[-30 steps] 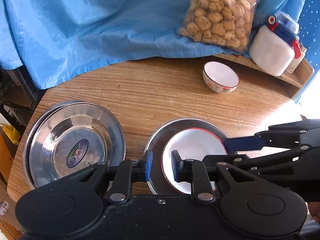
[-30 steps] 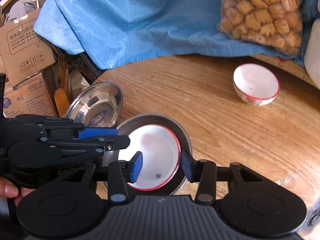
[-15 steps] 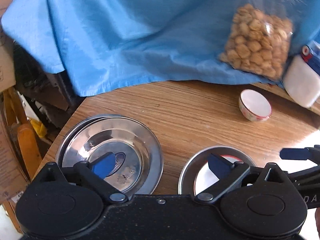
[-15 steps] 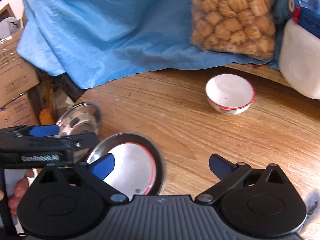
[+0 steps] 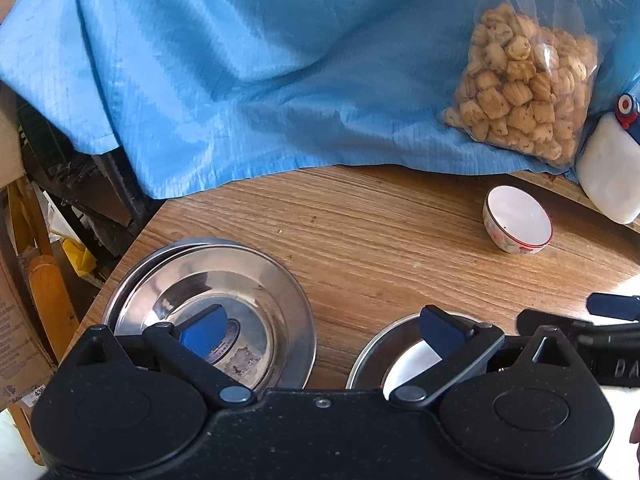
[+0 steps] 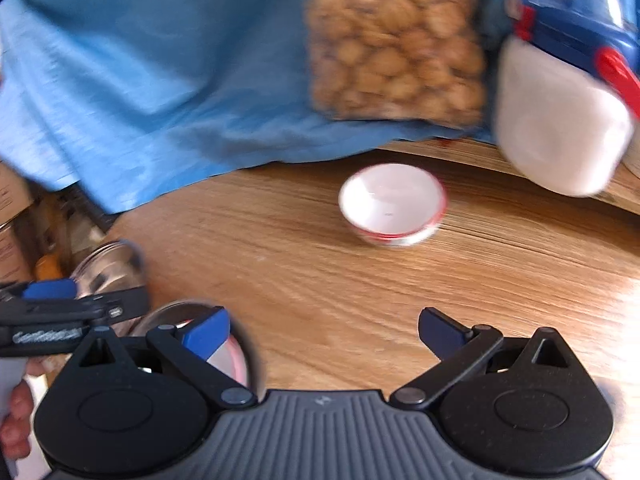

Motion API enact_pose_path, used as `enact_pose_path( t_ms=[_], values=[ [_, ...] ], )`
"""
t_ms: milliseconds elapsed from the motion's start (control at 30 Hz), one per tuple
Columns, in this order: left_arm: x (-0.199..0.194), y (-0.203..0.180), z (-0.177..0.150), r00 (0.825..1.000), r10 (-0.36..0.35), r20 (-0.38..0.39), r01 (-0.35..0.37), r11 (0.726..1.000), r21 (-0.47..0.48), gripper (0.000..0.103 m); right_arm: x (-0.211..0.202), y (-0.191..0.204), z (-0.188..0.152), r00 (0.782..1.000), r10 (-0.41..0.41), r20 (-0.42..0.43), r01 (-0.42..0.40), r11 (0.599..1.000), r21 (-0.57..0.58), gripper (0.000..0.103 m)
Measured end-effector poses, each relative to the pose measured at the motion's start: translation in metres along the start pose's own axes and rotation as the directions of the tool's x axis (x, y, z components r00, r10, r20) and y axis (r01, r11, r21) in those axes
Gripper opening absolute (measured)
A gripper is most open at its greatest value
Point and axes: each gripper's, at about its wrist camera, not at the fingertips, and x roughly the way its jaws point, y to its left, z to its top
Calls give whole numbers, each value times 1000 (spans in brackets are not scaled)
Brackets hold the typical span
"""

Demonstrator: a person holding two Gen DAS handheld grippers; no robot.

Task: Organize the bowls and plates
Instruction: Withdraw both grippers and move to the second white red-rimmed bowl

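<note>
My left gripper [image 5: 320,330] is open and empty, above the near table edge between two steel plates. A stack of steel plates [image 5: 276,280] lies at the left. A second steel plate [image 5: 380,344] at the right holds a white red-rimmed bowl [image 5: 412,364], partly hidden. A small white bowl with a red rim [image 5: 516,220] stands far right. My right gripper [image 6: 324,334] is open and empty, over bare wood, facing that small bowl [image 6: 392,200]. The plate with the bowl [image 6: 236,356] shows at its left finger.
A blue cloth [image 5: 280,80] drapes over the back. On it rests a bag of biscuits [image 5: 524,92]. A white container with a blue lid [image 6: 560,132] stands at the right. Cardboard boxes [image 5: 16,340] and clutter lie beyond the table's left edge [image 5: 132,248].
Both grippers opened wide and pulled back from the bowl in the steel plate. The right gripper swung right toward the small bowl; its view is blurred by motion.
</note>
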Motion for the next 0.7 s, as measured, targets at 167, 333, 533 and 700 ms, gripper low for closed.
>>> enact_pose_path(
  t_ms=[167, 333, 533, 700],
  values=[
    [7, -8, 8, 1000, 3, -7, -3, 1000, 15, 102, 7, -25, 2, 997, -71, -4, 71, 993, 90, 103],
    [17, -21, 19, 1000, -6, -20, 7, 999, 44, 102, 13, -36, 0, 996, -78, -30, 81, 991, 104, 103],
    [26, -45, 35, 997, -76, 1, 75, 991, 107, 102, 11, -37, 2, 994, -112, -11, 113, 992, 48, 103],
    [37, -70, 49, 995, -100, -4, 99, 977, 186, 102, 5, -52, 3, 984, -166, 59, 161, 983, 83, 103]
  ],
)
